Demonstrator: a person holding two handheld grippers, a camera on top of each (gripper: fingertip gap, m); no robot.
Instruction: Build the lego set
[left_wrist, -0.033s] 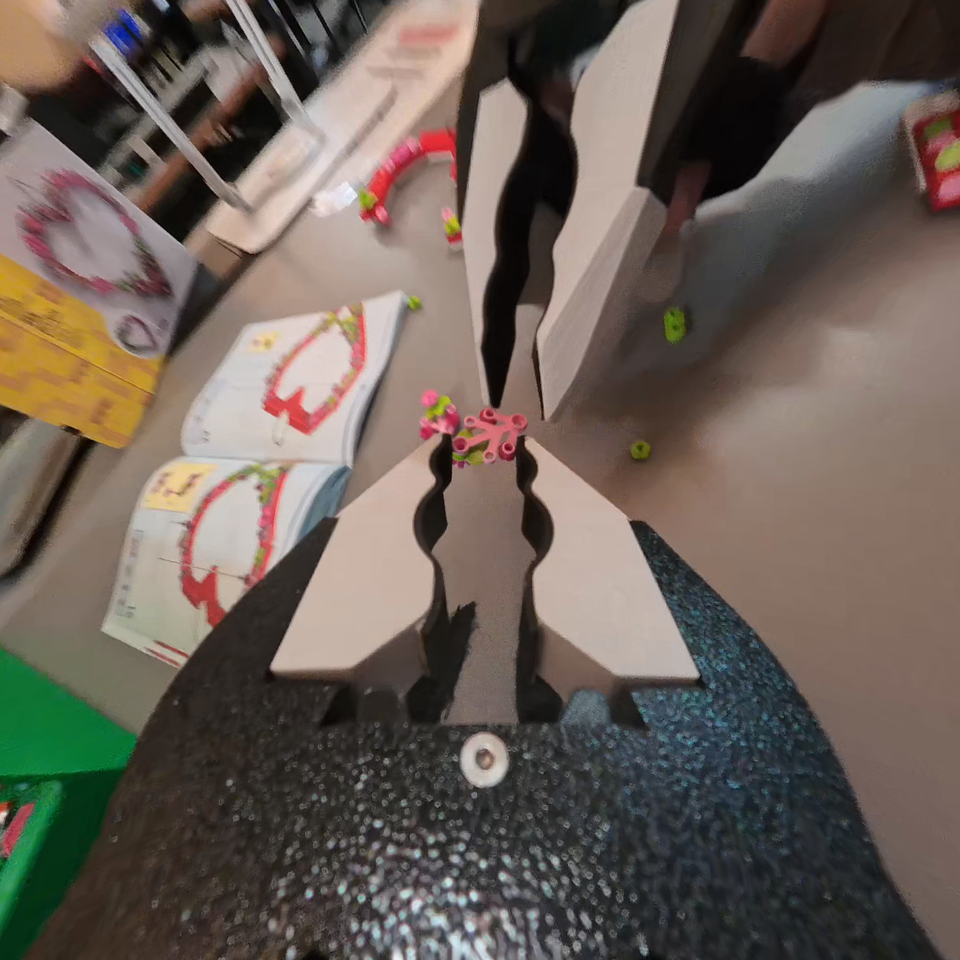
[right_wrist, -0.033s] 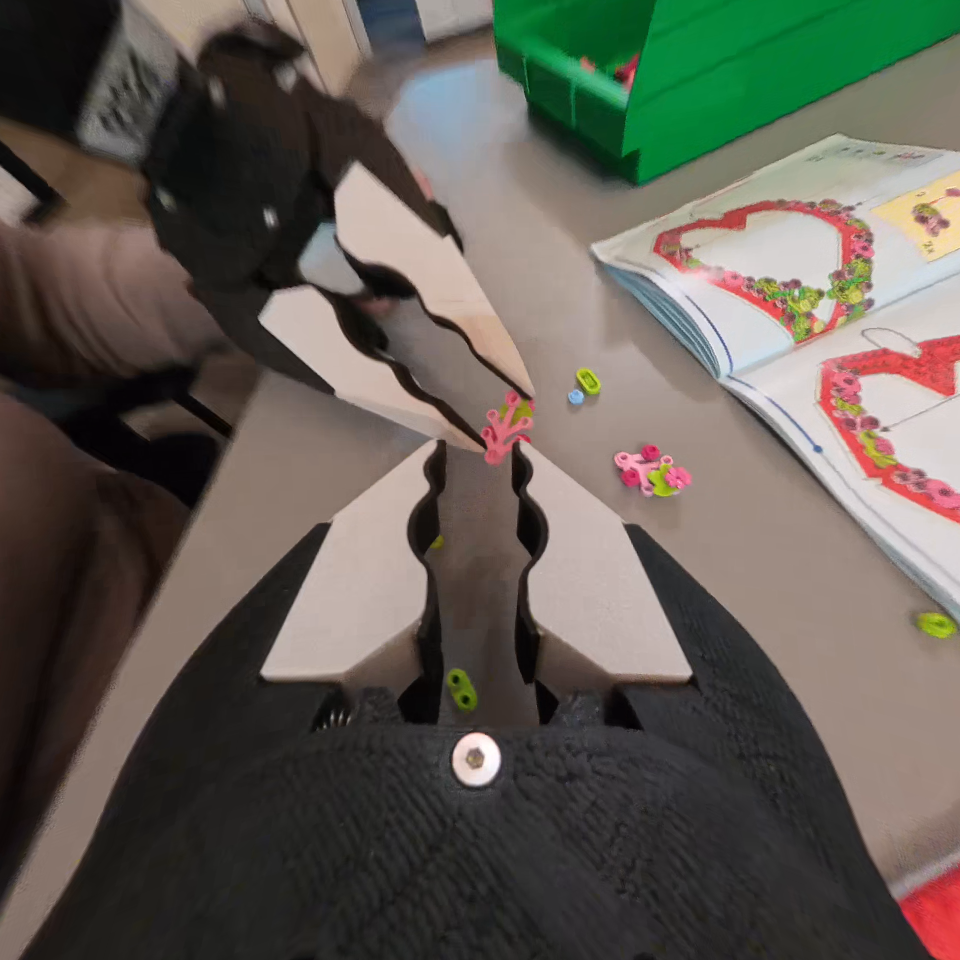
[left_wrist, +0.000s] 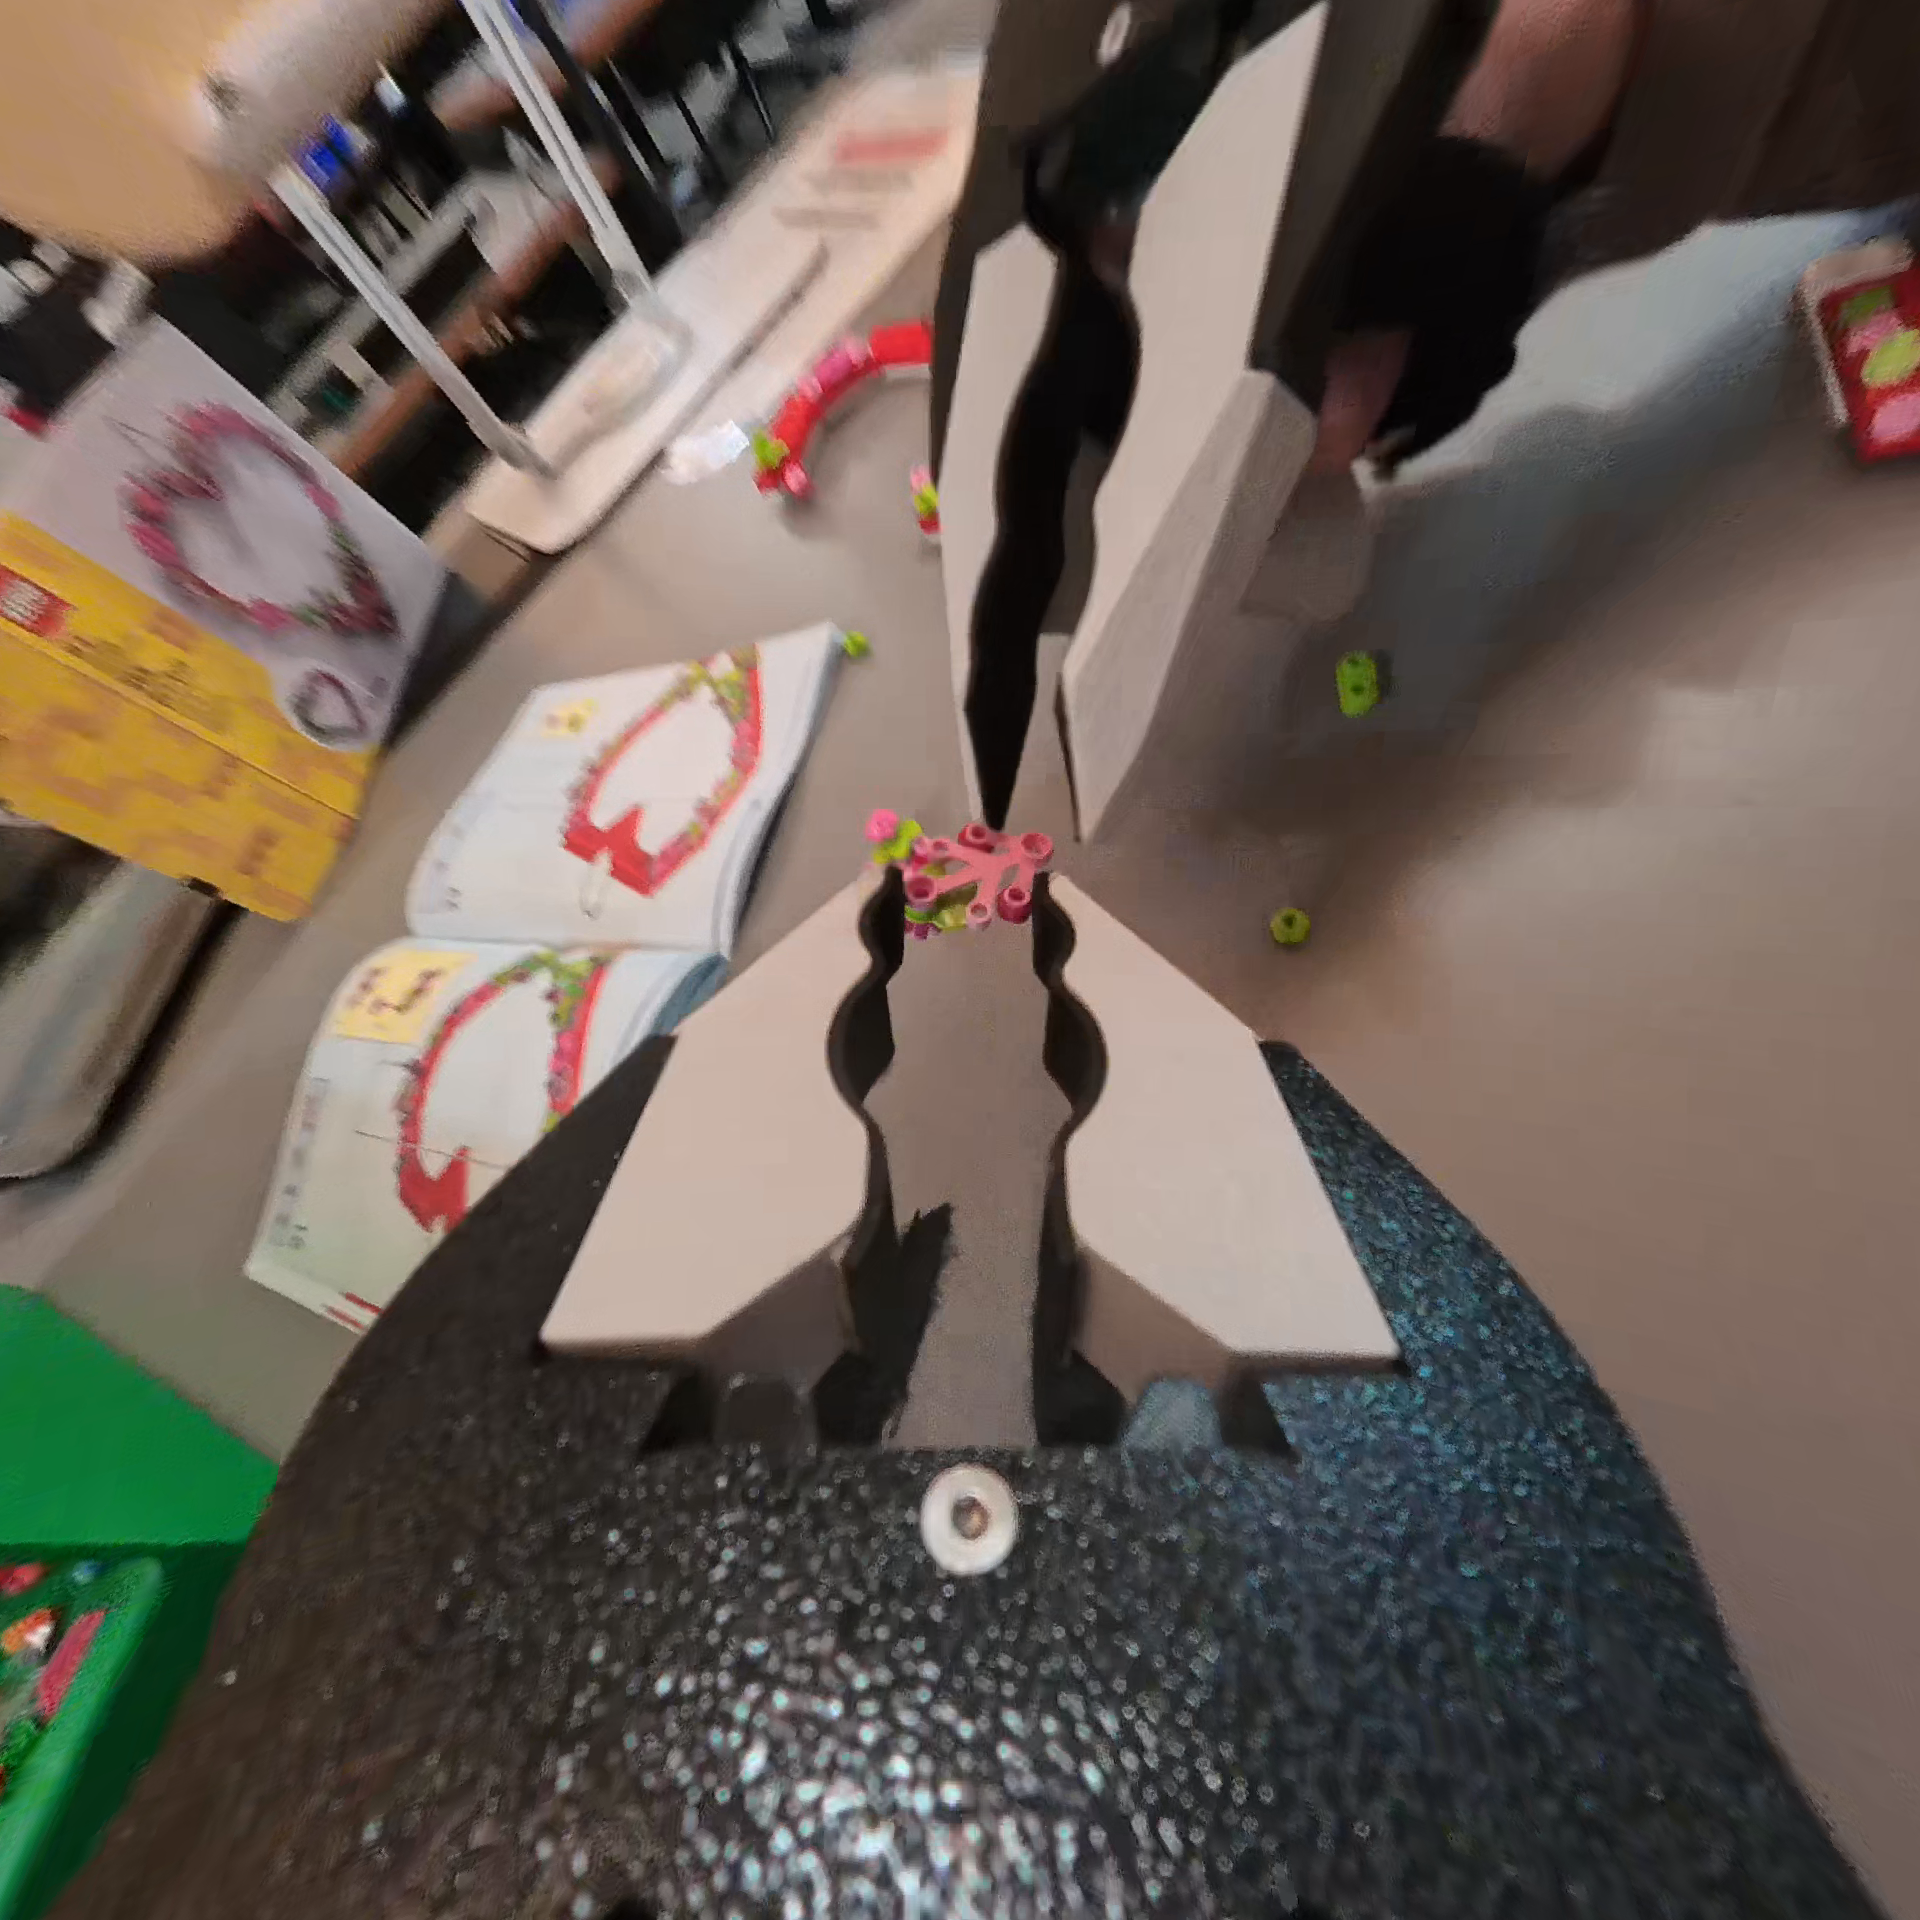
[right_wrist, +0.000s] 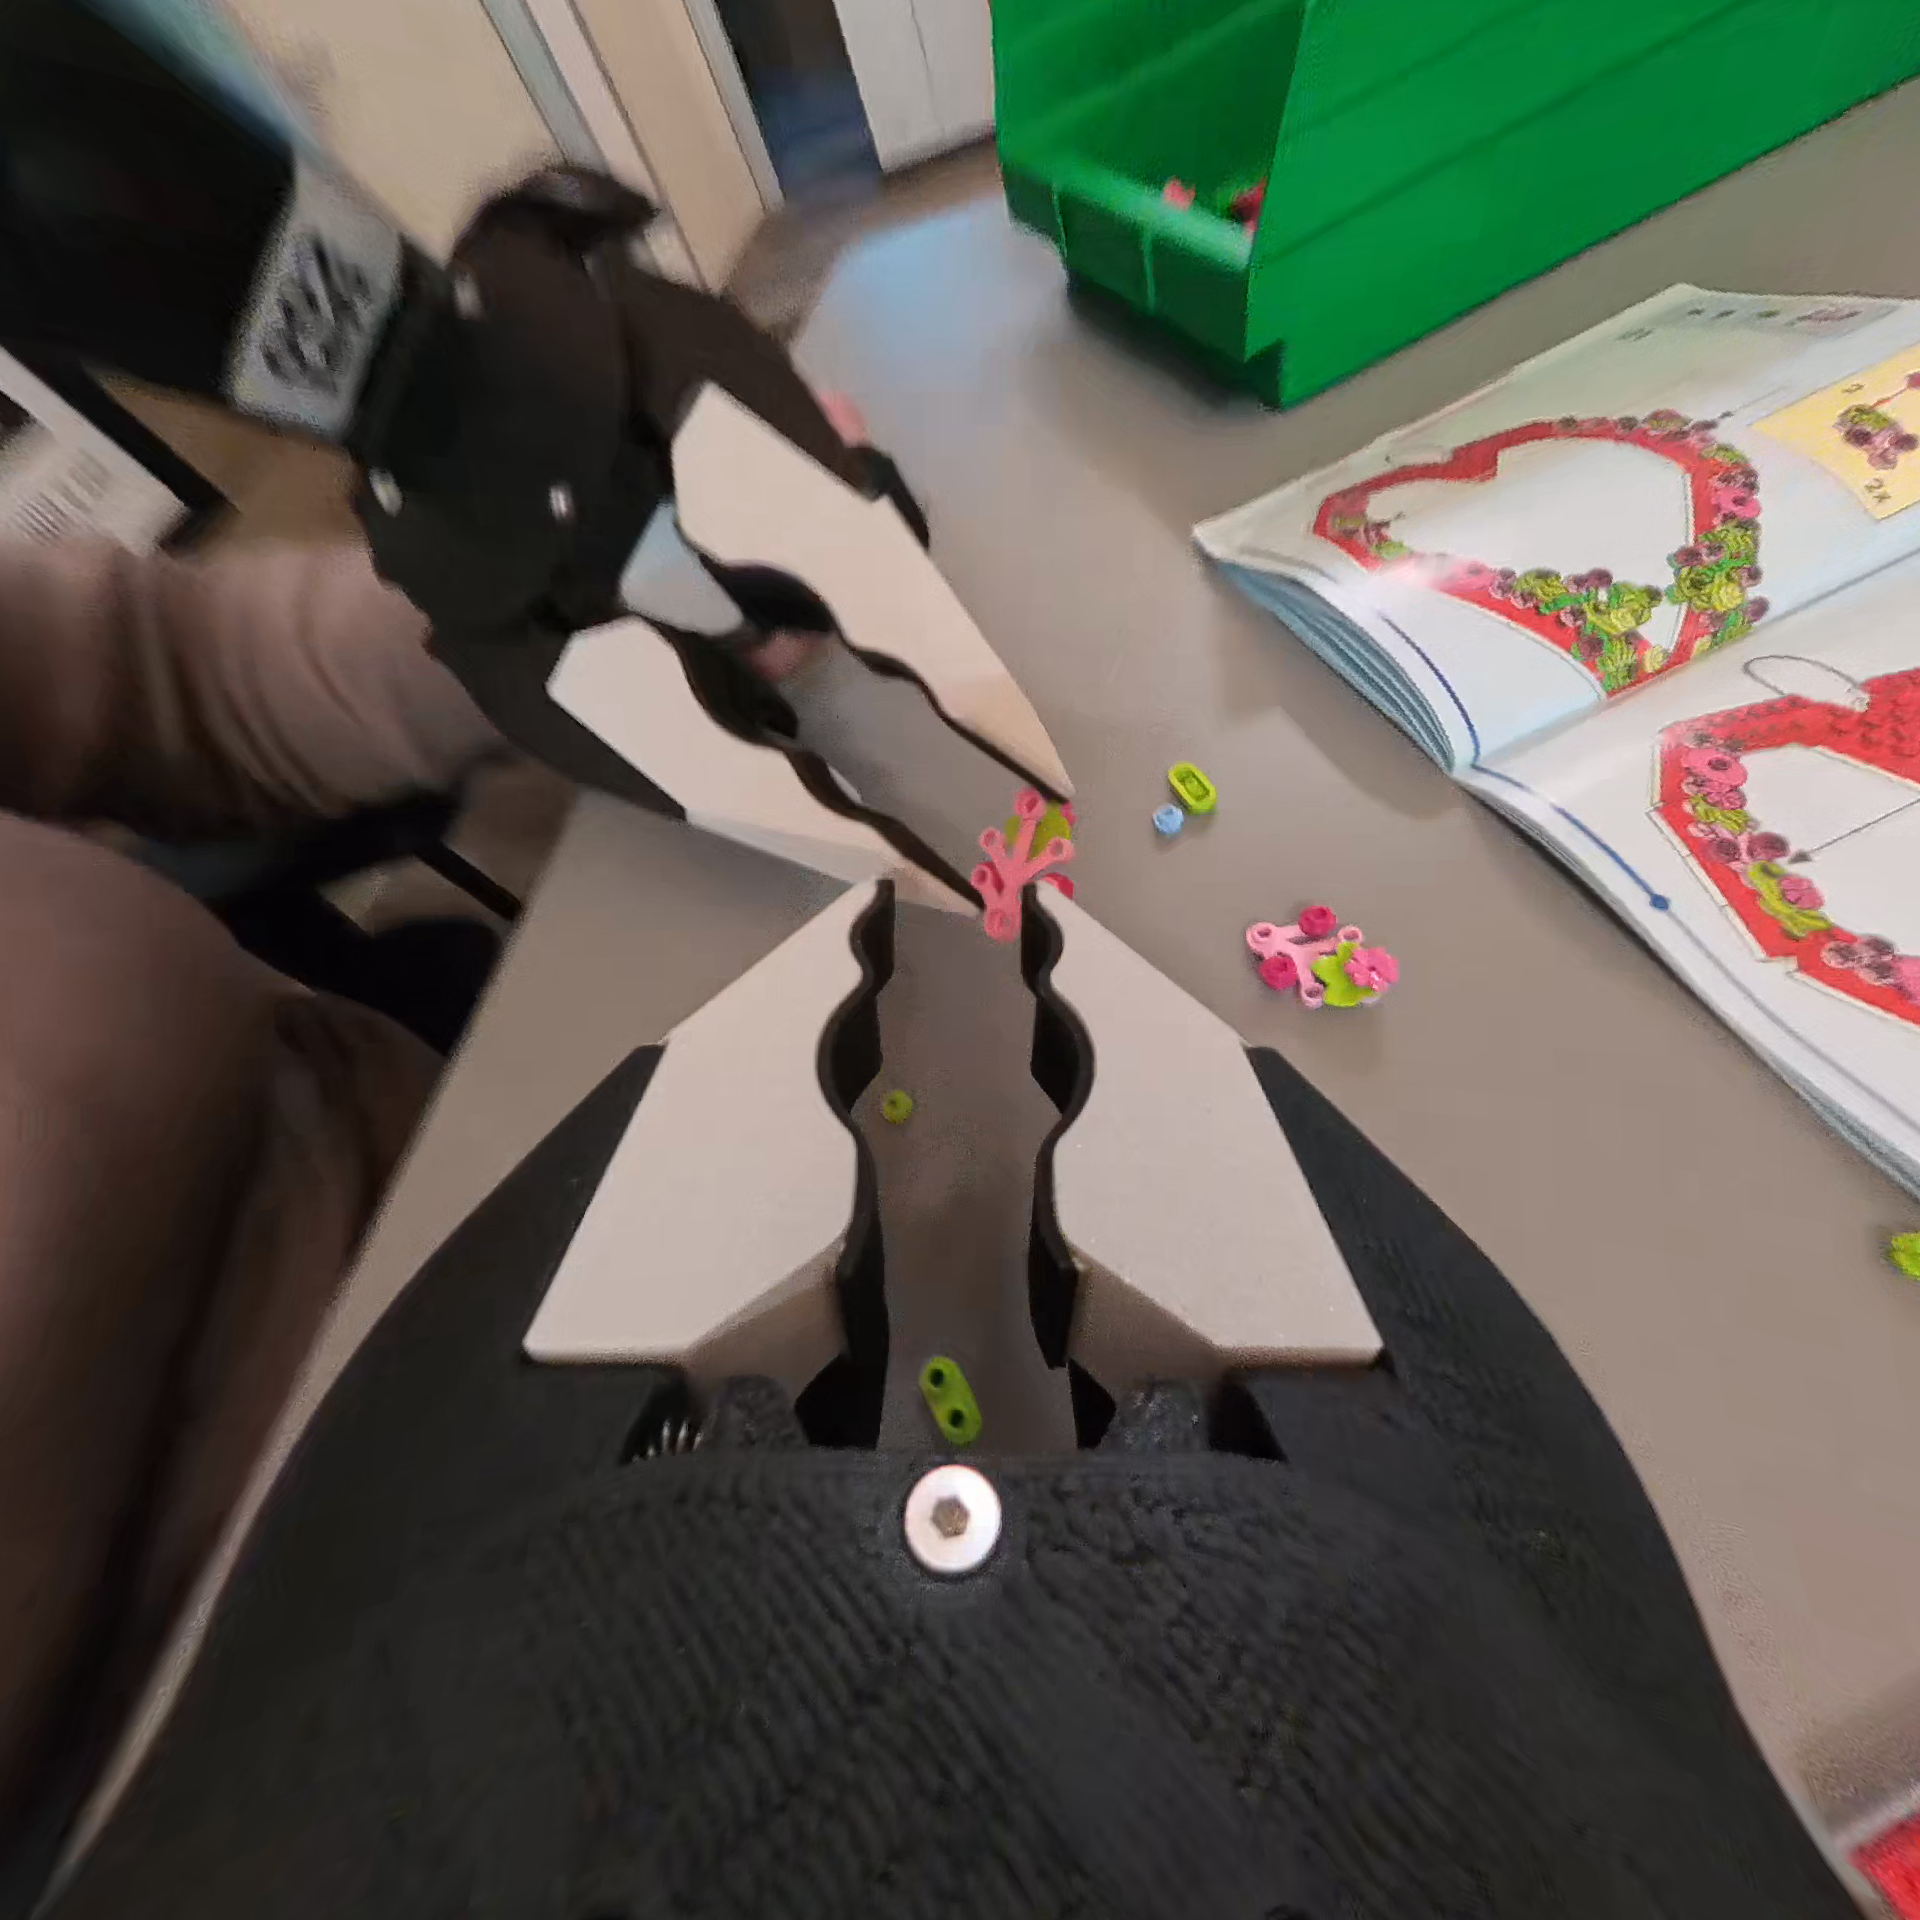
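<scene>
1. The left hand-held gripper (left_wrist: 971, 894) grasps a pink branching Lego piece (left_wrist: 977, 871) at its fingertips, above the grey bench (left_wrist: 1558, 935).
2. The right hand-held gripper (right_wrist: 956, 899) stands released, its tips touching the same piece (right_wrist: 1020, 857).
3. An open instruction booklet (left_wrist: 623, 810) lies nearby.

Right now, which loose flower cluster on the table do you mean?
Start at the open instruction booklet in the right wrist view. On the grey table beside its near page lies the pink branch cluster. Unlike the single lime pieces nearby, it carries magenta flowers and a lime leaf.
</scene>
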